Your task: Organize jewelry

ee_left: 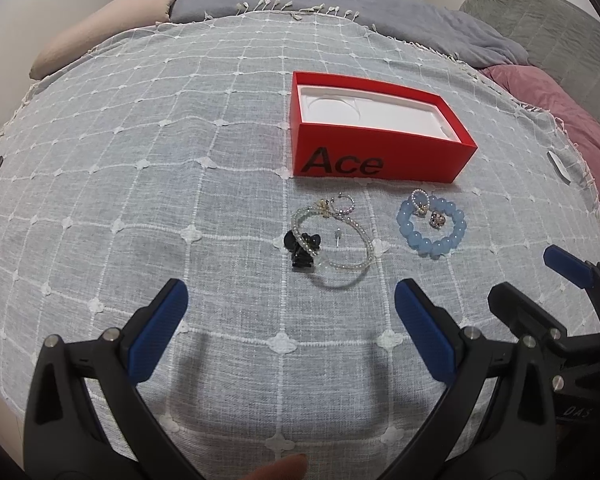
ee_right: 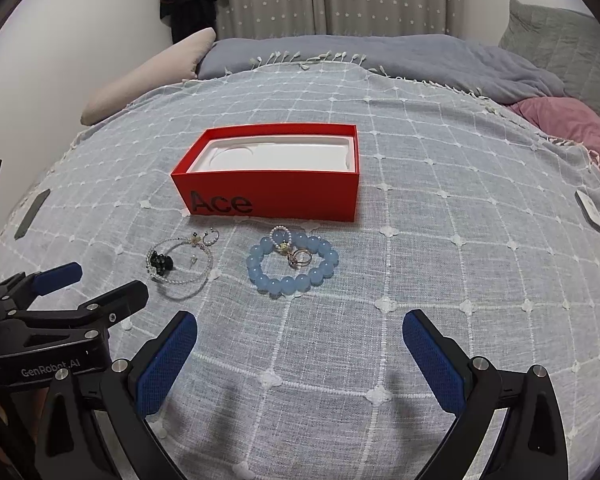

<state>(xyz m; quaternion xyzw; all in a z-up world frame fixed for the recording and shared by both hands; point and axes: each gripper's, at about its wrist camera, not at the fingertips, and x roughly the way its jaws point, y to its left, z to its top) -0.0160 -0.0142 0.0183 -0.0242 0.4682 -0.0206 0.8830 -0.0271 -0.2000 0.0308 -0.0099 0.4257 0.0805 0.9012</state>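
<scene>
An open red box (ee_left: 380, 152) (ee_right: 268, 188) marked "Ace", with a white insert, sits on the checked grey bedspread. In front of it lie a clear pearl bracelet (ee_left: 356, 268) (ee_right: 196, 286) with a black charm (ee_left: 302, 250) (ee_right: 162, 262) and a small hoop (ee_left: 344, 202). To their right is a blue bead bracelet (ee_left: 430, 249) (ee_right: 286, 282) with rings (ee_left: 437, 219) (ee_right: 300, 258) inside it. My left gripper (ee_left: 291, 300) (ee_right: 112, 278) hangs open near the pearl bracelet. My right gripper (ee_right: 300, 320) (ee_left: 540, 276) hangs open near the blue bracelet. Neither holds anything.
Pillows and a grey blanket (ee_right: 380, 56) lie at the back, a pink cushion (ee_right: 572, 120) at the right. A small white object (ee_right: 588, 210) (ee_left: 558, 164) rests near the right edge and a dark flat object (ee_right: 32, 216) near the left edge. The two grippers stand side by side.
</scene>
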